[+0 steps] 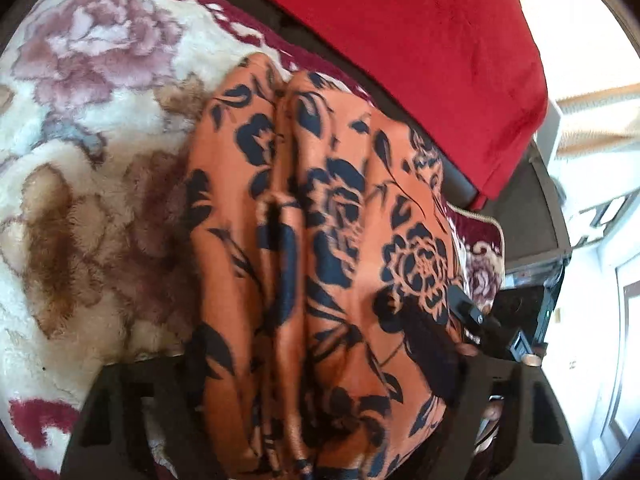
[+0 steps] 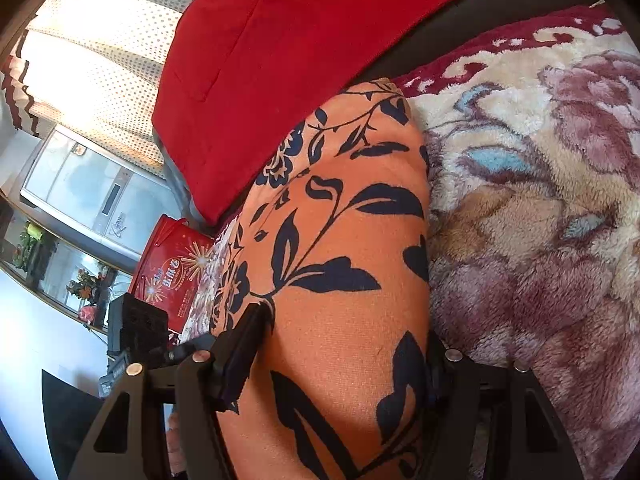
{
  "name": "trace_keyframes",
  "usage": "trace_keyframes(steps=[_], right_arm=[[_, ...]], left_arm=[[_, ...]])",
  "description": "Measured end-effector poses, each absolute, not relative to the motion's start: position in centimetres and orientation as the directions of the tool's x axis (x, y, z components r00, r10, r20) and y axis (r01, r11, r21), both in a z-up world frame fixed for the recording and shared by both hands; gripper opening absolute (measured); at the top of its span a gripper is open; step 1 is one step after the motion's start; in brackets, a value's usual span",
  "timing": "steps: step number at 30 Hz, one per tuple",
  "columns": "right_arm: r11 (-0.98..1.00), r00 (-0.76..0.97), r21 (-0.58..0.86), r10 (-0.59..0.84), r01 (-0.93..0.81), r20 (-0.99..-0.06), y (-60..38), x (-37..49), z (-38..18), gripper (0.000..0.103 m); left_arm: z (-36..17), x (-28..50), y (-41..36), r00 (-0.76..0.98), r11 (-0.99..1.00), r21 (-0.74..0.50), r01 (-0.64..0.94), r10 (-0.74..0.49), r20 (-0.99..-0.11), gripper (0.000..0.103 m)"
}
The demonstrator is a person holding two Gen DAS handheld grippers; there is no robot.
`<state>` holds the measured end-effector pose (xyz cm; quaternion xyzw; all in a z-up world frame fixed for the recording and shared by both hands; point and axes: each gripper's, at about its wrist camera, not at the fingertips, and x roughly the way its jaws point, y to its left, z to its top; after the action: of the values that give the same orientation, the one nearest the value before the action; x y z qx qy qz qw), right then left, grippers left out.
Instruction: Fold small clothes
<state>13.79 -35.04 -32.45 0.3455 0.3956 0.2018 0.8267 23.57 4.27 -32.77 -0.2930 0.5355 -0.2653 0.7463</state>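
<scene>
a plush blanket (image 2: 540, 200), cream with big pink and brown roses and a dark red border, covers the seat, and one red cushion (image 2: 280, 60) leans along the dark back edge behind it. off to the side, bright daylight comes through a dotted curtain (image 2: 100, 60), with one grey appliance (image 2: 88, 184) below it and one red printed bag (image 2: 176, 272) standing by the seat's end.

there is one garment (image 2: 340, 260), orange with navy flowers and leaves, lying on the blanket in long folds, its far end just short of the cushion.

two grippers work on it. the right gripper (image 2: 344, 340) has the cloth bunched thick between its fingers, one dark finger (image 2: 244, 344) pressed into the fabric's side, so it grips the garment. the left gripper (image 1: 320, 420) has the cloth draped over and filling its jaws; its fingers are mostly buried, and i cannot tell whether they pinch or only cradle it.
</scene>
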Motion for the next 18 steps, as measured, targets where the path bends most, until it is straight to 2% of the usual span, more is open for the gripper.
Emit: trace_keyframes(steps=[3,6,13,18], right_arm=[[0.694,0.612,0.717,0.594,-0.062,-0.522,-34.8,13.7,-32.2,0.067],[0.725,0.625,0.685,0.569,-0.073,-0.535,-34.3,13.5,-31.7,0.065],[0.805,0.668,0.582,0.494,-0.111,-0.556,-32.9,12.7,-29.9,0.056],[0.829,0.714,0.541,0.464,-0.142,-0.524,-32.6,11.4,-28.1,0.047]], left_arm=[[-32.6,23.4,4.4,0.308,0.695,-0.714,0.081,-0.699,-0.645,0.054],[-31.2,23.1,4.1,0.349,0.724,-0.676,0.137,-0.674,-0.651,0.05],[-28.0,21.7,2.6,0.434,0.741,-0.634,0.223,-0.657,-0.616,0.048],[-26.1,20.7,1.4,0.472,0.749,-0.604,0.272,-0.651,-0.595,0.047]])
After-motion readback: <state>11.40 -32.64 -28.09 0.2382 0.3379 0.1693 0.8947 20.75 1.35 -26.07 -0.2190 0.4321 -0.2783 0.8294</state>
